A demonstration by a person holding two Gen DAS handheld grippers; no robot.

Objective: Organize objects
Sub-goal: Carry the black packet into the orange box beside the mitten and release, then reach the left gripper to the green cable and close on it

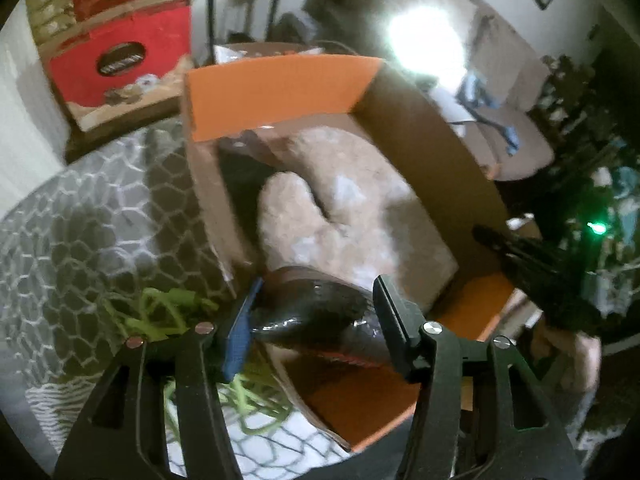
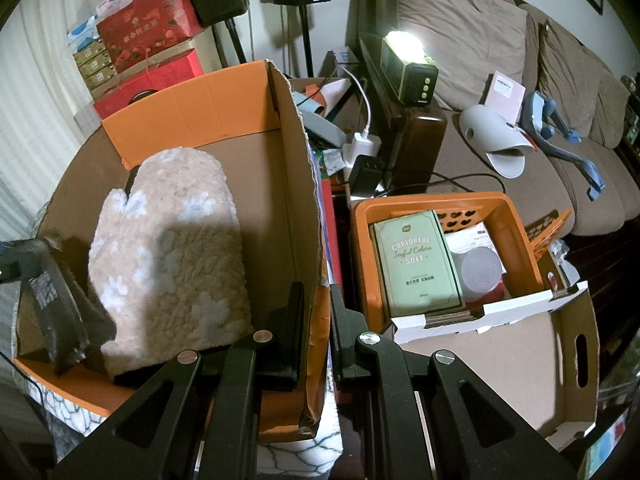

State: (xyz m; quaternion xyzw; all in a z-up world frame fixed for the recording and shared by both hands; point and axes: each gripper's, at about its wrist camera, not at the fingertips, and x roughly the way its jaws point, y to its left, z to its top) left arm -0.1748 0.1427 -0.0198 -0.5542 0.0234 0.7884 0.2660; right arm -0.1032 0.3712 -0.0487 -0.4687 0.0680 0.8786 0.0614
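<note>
Cardboard box with orange-lined flaps (image 1: 280, 84) fills the middle of the left wrist view, standing on a grey quilt with a white honeycomb pattern (image 1: 100, 216); inside it lies a fluffy beige oven mitt with pale flower patches (image 1: 340, 208). At the box's near rim the left gripper (image 1: 316, 312) pinches a dark, glossy plastic-wrapped packet (image 1: 316, 304) between its blue-padded finger and its black finger, the packet hanging over the near end of the mitt. A tangle of lime-green cord (image 1: 168, 308) rests on the quilt just beside the box, and stacked red gift boxes (image 1: 120, 60) stand behind it, well apart. At the right edge the other tool's black fingers reach onto the box wall, blurred. In the right wrist view the right gripper (image 2: 316, 312) is clamped on the torn side wall of the cardboard box (image 2: 298, 168), one finger inside and one outside. The mitt (image 2: 168, 256) lies flat on the box floor, thumb toward the far left, and the packet (image 2: 56, 304) stands tilted at the box's left end, beside the mitt, with the left tool only partly seen at the frame edge. Right of the box sits an orange plastic basket (image 2: 516, 232) holding a pale green carton (image 2: 416, 264), with a brown sofa (image 2: 580, 184) beyond.
</note>
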